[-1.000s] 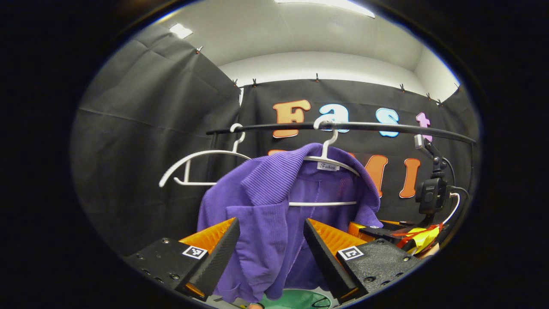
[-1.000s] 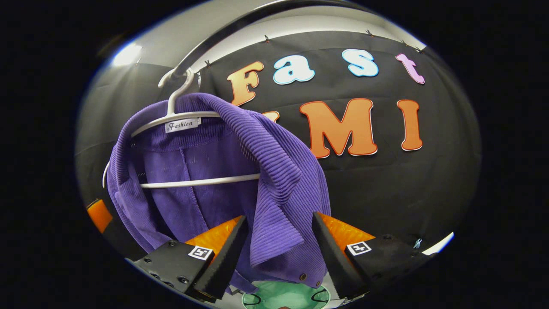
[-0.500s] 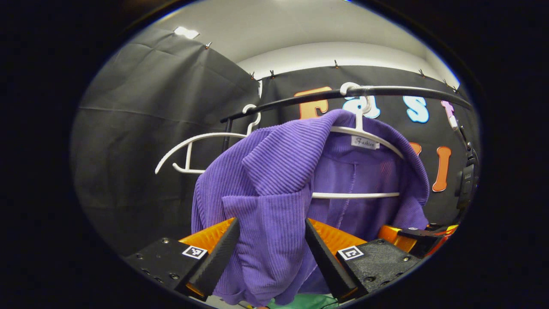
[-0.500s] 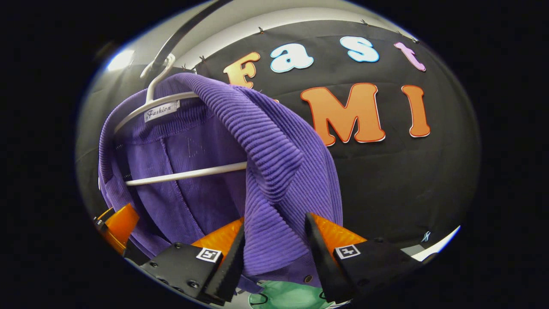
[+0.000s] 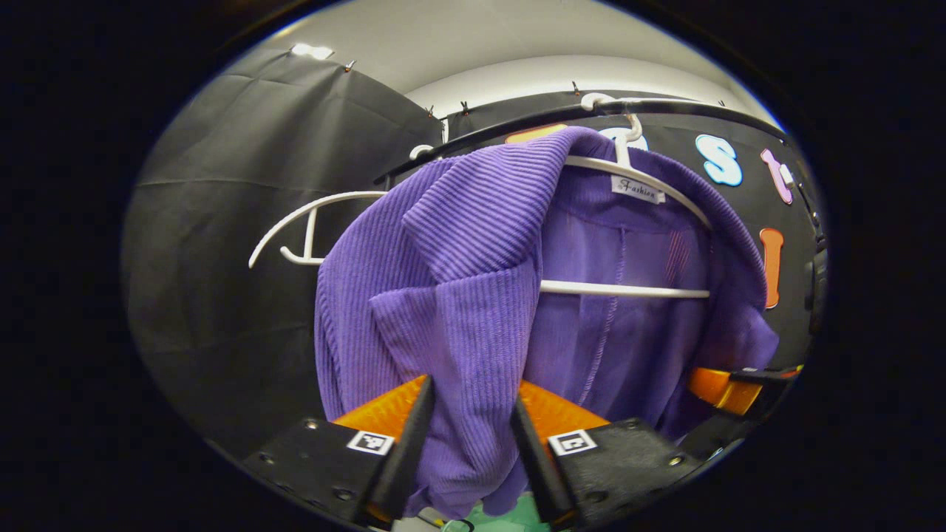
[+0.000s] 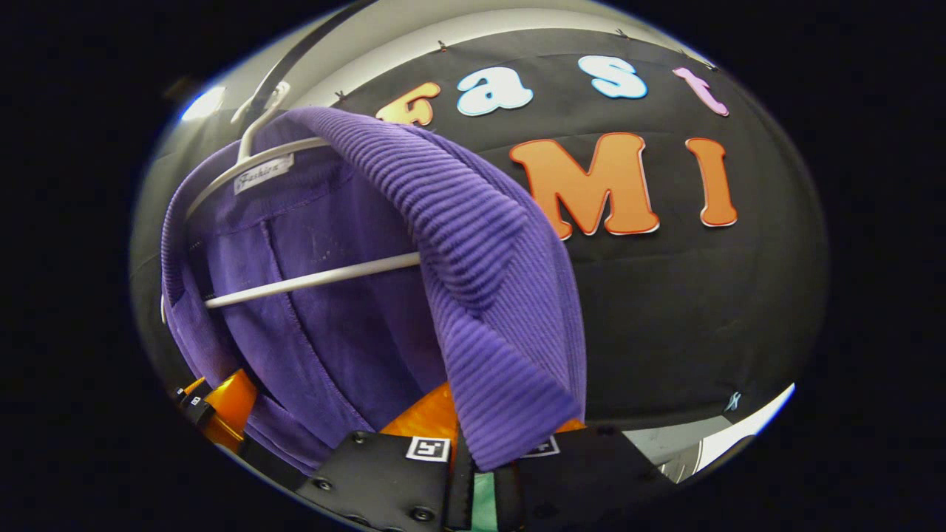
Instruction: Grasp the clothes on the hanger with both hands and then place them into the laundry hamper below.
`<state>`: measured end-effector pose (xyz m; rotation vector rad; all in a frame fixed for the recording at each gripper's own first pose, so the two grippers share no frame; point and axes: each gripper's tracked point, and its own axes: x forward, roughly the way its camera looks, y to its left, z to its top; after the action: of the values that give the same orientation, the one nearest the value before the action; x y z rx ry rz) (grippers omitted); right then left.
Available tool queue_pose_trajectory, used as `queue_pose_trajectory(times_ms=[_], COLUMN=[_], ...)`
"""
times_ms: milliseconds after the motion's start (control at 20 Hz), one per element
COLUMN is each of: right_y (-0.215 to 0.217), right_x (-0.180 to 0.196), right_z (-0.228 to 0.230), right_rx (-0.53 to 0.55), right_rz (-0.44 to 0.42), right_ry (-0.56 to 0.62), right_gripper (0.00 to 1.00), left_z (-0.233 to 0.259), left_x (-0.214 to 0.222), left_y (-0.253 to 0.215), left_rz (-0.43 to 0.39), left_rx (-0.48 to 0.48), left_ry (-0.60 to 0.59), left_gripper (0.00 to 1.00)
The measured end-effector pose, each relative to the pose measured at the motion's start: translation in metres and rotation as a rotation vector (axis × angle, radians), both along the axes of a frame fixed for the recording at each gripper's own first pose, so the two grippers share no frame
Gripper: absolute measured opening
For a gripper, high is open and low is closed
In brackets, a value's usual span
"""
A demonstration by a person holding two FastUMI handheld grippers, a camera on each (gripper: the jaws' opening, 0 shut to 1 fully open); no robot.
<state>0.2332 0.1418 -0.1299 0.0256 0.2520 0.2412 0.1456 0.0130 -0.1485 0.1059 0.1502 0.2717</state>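
A purple ribbed jacket (image 5: 458, 295) hangs on a white hanger (image 5: 621, 290) hooked over a black rail (image 5: 665, 106). My left gripper (image 5: 467, 443) has its fingers pressed on the jacket's left front panel, which fills the narrow gap between them. In the right gripper view the same jacket (image 6: 480, 244) drapes over the hanger (image 6: 310, 279), and my right gripper (image 6: 477, 476) is shut on its right lapel, which covers the fingertips. Each view also shows the other gripper past the jacket's far edge: the right gripper (image 5: 728, 388) and the left gripper (image 6: 222, 403). A sliver of the green hamper (image 6: 484, 495) shows below.
An empty white hanger (image 5: 310, 214) hangs on the rail to the left of the jacket. Black cloth walls close the booth behind and to the left. A camera on a stand (image 5: 817, 281) stands at the right edge.
Both grippers moved closer to the jacket and closed. The right fingers came nearly together on the lapel, and the left fingers narrowed onto the front panel.
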Motion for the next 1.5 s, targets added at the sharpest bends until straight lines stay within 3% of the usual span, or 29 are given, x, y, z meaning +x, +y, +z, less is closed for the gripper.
queue_pose_trajectory(times_ms=[150, 300, 500, 550, 600, 650, 850, 950, 1200, 1350, 1500], right_y=[-0.016, -0.019, -0.034, -0.042, -0.049, -0.058, -0.099, -0.105, -0.113, -0.111, -0.103], right_x=[0.001, -0.006, -0.022, -0.027, -0.031, -0.037, -0.037, -0.04, -0.032, -0.019, -0.011], right_z=[0.008, 0.017, 0.05, 0.063, 0.075, 0.09, 0.145, 0.161, 0.17, 0.181, 0.169], right_rx=[0.001, -0.02, -0.082, -0.089, -0.092, -0.091, -0.178, -0.228, -0.202, -0.298, -0.341], right_rz=[-0.046, -0.027, -0.018, -0.031, -0.049, -0.071, -0.195, -0.218, -0.24, -0.236, -0.213], right_ry=[-0.018, -0.041, -0.147, -0.181, -0.212, -0.24, -0.412, -0.458, -0.449, -0.507, -0.496], right_gripper=[0.06, 0.08, 0.1, 0.04, 0.04, 0.16, 0.16, 0.15, 0.15, 0.15, 0.14], left_z=[0.004, 0.008, 0.035, 0.047, 0.058, 0.072, 0.126, 0.16, 0.192, 0.204, 0.197], left_x=[-0.002, -0.008, -0.026, -0.034, -0.039, -0.045, -0.055, -0.055, -0.038, -0.025, -0.006], left_y=[0.01, 0.009, 0.025, 0.029, 0.035, 0.043, 0.071, 0.078, 0.1, 0.108, 0.127], left_rz=[-0.001, -0.052, -0.058, -0.057, -0.049, -0.036, 0.009, 0.009, -0.006, -0.011, -0.011], left_rx=[-0.004, -0.026, 0.048, 0.048, 0.044, 0.042, 0.042, 0.095, 0.129, 0.234, 0.199], left_ry=[-0.012, 0.008, -0.001, -0.017, -0.036, -0.057, -0.146, -0.213, -0.259, -0.279, -0.256], left_gripper=[0.05, 0.02, 0.0, 0.0, 0.0, 0.0, 0.0, 0.0, 0.0, 0.0, 0.0])
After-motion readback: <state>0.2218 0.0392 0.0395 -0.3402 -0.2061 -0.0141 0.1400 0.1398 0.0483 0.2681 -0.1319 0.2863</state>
